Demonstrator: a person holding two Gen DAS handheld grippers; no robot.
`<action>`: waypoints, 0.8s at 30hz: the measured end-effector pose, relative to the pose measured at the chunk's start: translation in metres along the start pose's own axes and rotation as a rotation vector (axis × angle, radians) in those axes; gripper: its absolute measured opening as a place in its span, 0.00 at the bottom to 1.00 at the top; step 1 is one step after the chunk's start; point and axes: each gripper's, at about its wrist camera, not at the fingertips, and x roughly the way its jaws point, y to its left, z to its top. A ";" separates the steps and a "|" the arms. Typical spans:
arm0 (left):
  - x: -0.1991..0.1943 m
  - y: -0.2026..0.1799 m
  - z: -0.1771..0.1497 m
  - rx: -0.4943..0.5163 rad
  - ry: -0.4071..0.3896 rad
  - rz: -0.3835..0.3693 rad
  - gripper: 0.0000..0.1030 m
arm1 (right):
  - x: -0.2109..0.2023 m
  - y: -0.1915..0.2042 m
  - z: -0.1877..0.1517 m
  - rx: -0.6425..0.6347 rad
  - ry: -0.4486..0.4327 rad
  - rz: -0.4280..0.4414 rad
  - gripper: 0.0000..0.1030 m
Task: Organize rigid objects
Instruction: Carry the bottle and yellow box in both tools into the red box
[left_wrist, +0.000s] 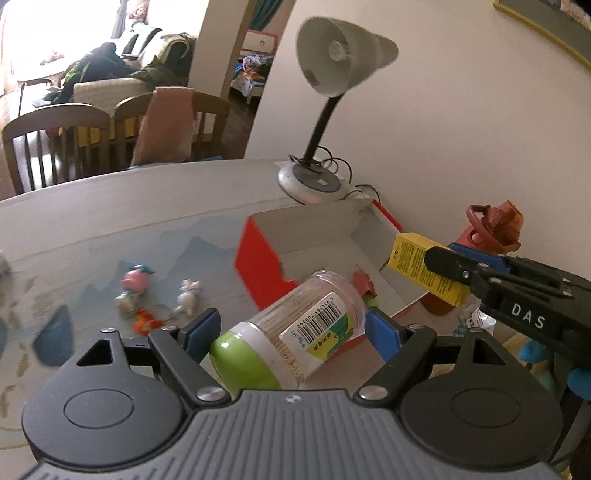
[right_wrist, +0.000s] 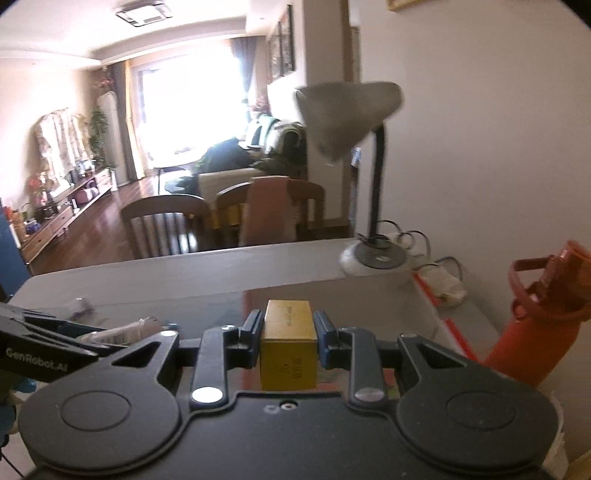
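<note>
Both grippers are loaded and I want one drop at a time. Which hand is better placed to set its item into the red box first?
Probably the right. The right gripper holds the yellow box already above the red box wall; the left gripper, with the toothpick jar, is nearer the front edge.

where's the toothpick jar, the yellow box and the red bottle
toothpick jar (left_wrist: 295, 325), left wrist view, on its clear body beside the barcode label
yellow box (right_wrist: 289, 350), right wrist view, on its top face
red bottle (right_wrist: 528, 332), right wrist view, on its body under the lid

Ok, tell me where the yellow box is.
The yellow box is clamped in the right gripper, held above the red-edged cardboard tray, right of the toothpick jar.
</note>
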 end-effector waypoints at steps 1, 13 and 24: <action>0.007 -0.006 0.002 0.001 0.004 0.001 0.83 | 0.006 -0.010 0.000 0.010 0.009 -0.004 0.28; 0.112 -0.054 0.037 -0.027 0.075 0.076 0.83 | 0.071 -0.067 -0.020 0.001 0.100 -0.003 0.28; 0.197 -0.072 0.059 -0.002 0.129 0.162 0.83 | 0.108 -0.078 -0.040 -0.029 0.168 0.029 0.28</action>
